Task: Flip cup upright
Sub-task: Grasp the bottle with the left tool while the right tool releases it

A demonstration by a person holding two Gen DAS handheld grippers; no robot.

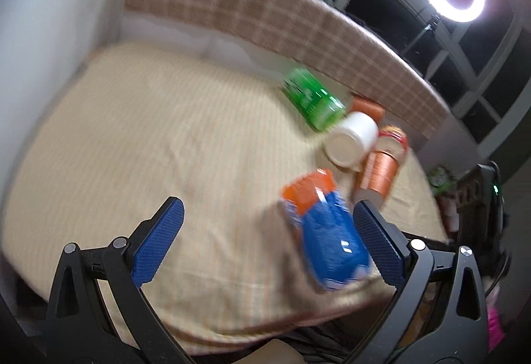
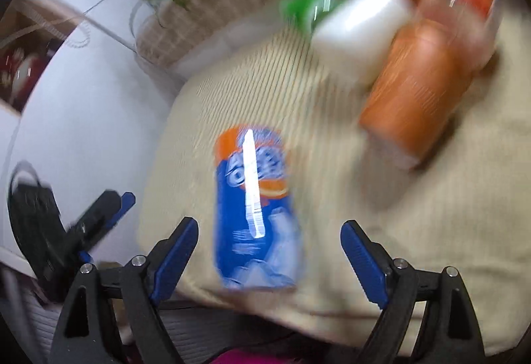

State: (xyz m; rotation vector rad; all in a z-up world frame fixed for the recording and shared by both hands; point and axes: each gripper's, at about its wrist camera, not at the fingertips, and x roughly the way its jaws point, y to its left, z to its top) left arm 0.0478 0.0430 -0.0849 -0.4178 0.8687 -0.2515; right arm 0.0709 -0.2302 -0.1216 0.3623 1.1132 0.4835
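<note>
Both my tongs are apart: my right gripper [image 2: 269,242] frames the lying blue-orange cup [image 2: 255,211], my left gripper [image 1: 268,227] is beside it.

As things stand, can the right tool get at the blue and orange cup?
Probably yes: the right tool is open, the blue and orange cup lies between its fingers, nothing blocking. Blur hides contact.
</note>
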